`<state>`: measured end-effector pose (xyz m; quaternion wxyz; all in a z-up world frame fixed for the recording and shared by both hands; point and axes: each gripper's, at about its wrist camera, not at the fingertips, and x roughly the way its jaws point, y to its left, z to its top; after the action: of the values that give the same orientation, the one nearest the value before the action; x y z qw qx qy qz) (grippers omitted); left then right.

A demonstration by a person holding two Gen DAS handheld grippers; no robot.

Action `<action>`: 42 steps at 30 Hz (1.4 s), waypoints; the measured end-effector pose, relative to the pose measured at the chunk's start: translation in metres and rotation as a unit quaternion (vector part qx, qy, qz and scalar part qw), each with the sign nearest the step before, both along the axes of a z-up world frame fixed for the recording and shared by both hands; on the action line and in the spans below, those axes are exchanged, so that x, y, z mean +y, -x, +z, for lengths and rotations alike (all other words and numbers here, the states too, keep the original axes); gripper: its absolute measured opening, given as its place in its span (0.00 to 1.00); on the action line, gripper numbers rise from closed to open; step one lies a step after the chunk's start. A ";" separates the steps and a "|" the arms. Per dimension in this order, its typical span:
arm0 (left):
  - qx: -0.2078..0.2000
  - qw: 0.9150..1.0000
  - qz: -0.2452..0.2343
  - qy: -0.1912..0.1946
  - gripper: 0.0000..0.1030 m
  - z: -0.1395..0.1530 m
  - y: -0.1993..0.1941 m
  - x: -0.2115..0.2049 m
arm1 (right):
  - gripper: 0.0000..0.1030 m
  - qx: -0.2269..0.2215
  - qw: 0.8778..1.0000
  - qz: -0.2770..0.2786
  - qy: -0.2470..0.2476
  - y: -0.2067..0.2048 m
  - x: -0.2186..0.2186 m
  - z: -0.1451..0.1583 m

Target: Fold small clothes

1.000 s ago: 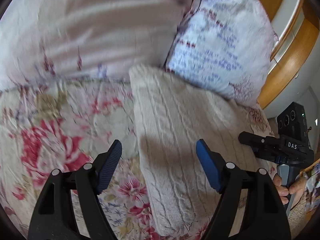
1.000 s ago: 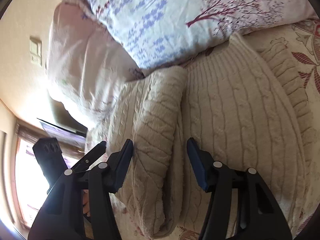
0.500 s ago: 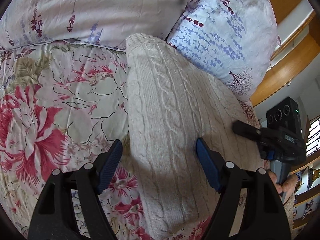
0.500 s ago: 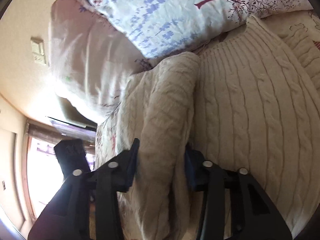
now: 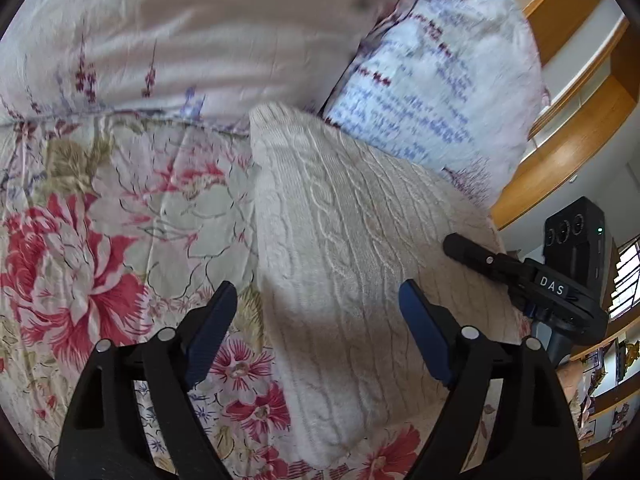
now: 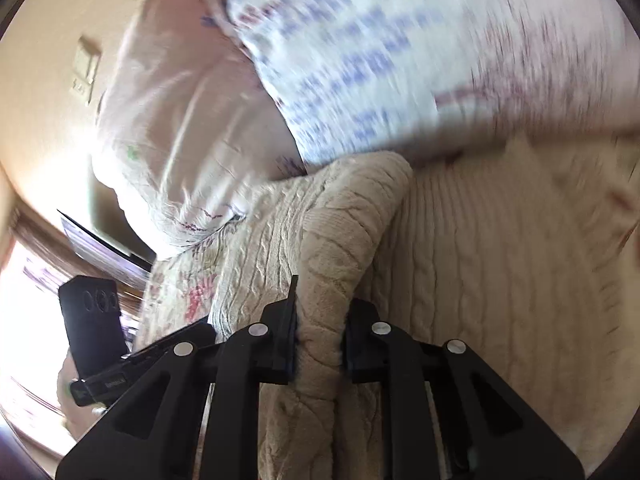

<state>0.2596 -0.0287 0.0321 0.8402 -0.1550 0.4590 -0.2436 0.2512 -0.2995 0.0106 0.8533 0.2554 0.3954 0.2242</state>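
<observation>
A cream cable-knit sweater [image 5: 344, 248] lies on the flowered bedspread [image 5: 100, 240], its top end against the pillows. My left gripper [image 5: 316, 312] hovers over the sweater's left edge with its jaws wide and still opening, nothing pinched between them. In the right wrist view a raised fold of the sweater [image 6: 340, 248] runs between the pads. My right gripper [image 6: 320, 320] is closing on that fold and its pads press the knit from both sides. The right gripper [image 5: 516, 268] also shows at the sweater's right side in the left wrist view.
Two pillows lean at the head of the bed, a pale pink one [image 5: 180, 32] and a white one with blue print [image 5: 432, 92]. A wooden headboard [image 5: 560, 152] stands at the right. A light switch [image 6: 86, 70] is on the wall.
My right gripper has gone from open around the sweater's fold to pinching it, and has lifted a little. The left gripper's jaws have widened slightly; it has hardly moved.
</observation>
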 end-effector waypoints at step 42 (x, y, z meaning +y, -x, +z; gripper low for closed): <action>0.021 0.994 -0.110 0.014 0.81 -0.020 0.031 -0.084 | 0.54 0.085 0.980 -0.155 -0.092 0.016 -0.174 -0.031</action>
<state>0.2282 -0.1124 0.0123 0.7965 -0.1200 0.4872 -0.3373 0.2353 -0.4736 -0.0208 0.8141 0.4087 0.3996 0.1024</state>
